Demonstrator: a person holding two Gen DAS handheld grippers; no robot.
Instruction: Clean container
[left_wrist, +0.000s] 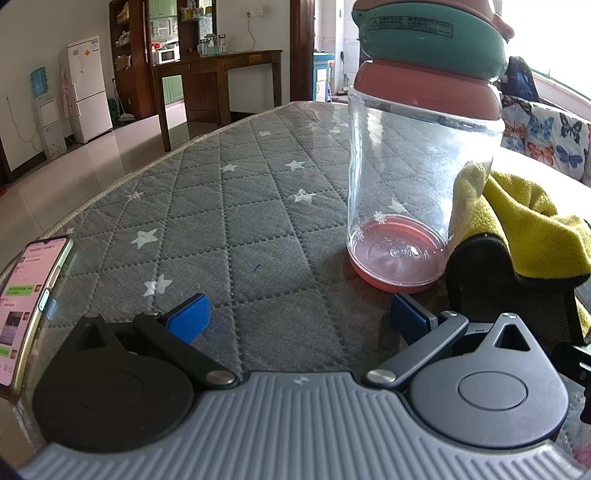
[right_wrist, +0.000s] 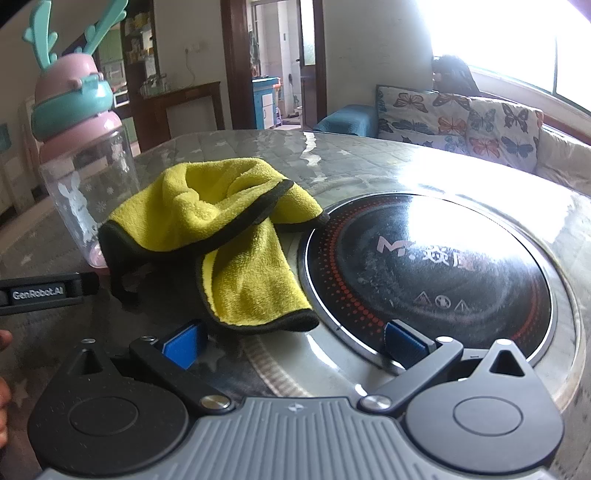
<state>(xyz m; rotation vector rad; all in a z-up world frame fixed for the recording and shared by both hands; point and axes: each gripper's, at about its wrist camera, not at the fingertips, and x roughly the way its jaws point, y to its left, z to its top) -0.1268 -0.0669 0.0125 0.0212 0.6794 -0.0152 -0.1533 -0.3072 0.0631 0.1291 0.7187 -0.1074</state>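
The bottle (left_wrist: 424, 177) stands up straight on the tabletop (left_wrist: 236, 206). It is see-through, with a pink bottom and a pink and green lid on top. It looks empty inside.

The left tool (left_wrist: 301, 317) is wide apart and holds nothing. The bottle is just in front of it and a bit to its right side. The blue pad on the right finger (left_wrist: 406, 317) sits very near the bottle's pink bottom, but I cannot tell if it touches.

The right tool (right_wrist: 295, 345) is wide apart too, and holds nothing. The yellow cloth (right_wrist: 221, 236) lies crumpled right in front of it, a bit to the left. The cloth is just beside the bottle, on the bottle's right. One corner of the cloth lies on the edge of the round black cooker (right_wrist: 461, 266).

So the left tool is nearer the bottle, and the right tool is nearer the cloth. I think the cleaning has not started yet. The left tool would need to slide a bit to the right to get around the tall bottle. A phone (left_wrist: 26, 310) lies far off to the left.
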